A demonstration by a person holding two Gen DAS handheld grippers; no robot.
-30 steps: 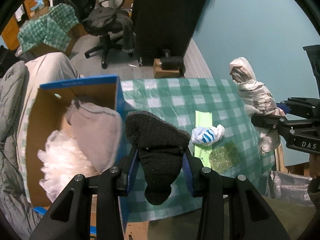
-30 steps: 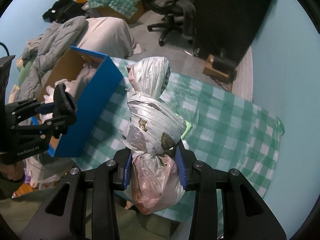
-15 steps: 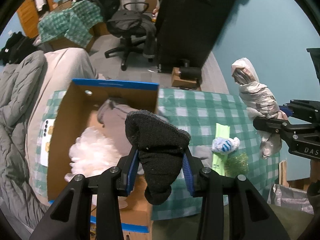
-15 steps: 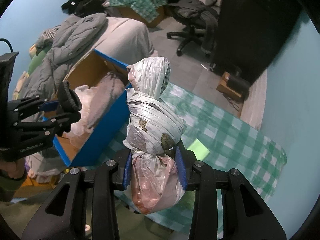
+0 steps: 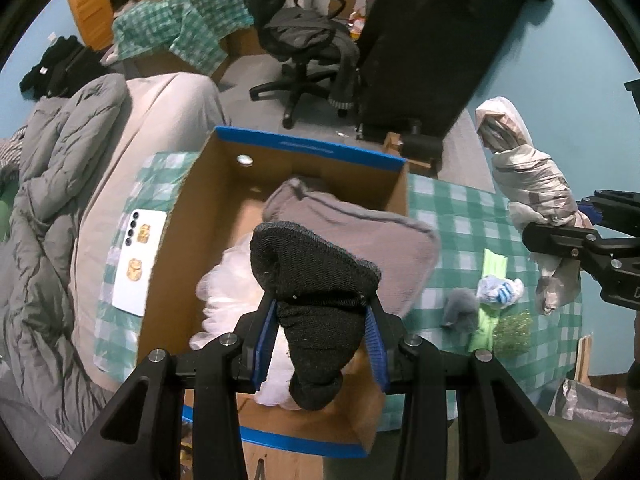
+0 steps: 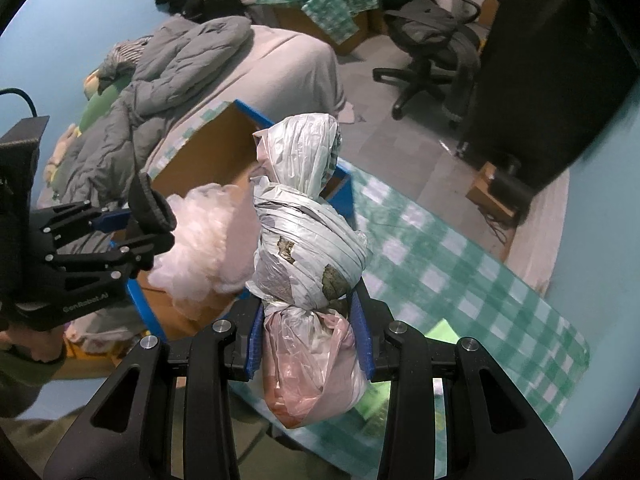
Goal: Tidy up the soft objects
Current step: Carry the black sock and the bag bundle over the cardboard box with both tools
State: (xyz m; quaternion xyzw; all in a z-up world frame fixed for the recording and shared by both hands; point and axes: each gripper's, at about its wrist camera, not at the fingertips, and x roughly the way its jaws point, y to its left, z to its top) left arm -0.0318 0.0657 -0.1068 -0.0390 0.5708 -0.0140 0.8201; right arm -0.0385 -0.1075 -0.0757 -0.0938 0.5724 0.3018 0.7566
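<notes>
My left gripper (image 5: pixel 320 336) is shut on a black sock (image 5: pixel 316 292) and holds it above the open cardboard box (image 5: pixel 308 148) with blue edges. Inside the box lie a grey cushion (image 5: pixel 360 232) and white stuffing (image 5: pixel 236 280). My right gripper (image 6: pixel 308 336) is shut on a wrapped plastic bag bundle (image 6: pixel 308 240), held in the air right of the box; it also shows in the left wrist view (image 5: pixel 528 176). On the green checked tablecloth (image 5: pixel 452 208) lie a striped sock ball (image 5: pixel 500 290), a grey soft piece (image 5: pixel 460 308), a green sheet (image 5: pixel 490 280) and a green scrubber (image 5: pixel 514 328).
A white phone (image 5: pixel 138 260) lies on the cloth left of the box. A bed with a grey duvet (image 5: pixel 48 200) is at the left. An office chair (image 5: pixel 308 48) and a black cabinet (image 5: pixel 432 40) stand beyond the table.
My left gripper has carried the black sock leftward, from over the tablecloth to above the box. My right gripper with the bag bundle has also moved toward the box.
</notes>
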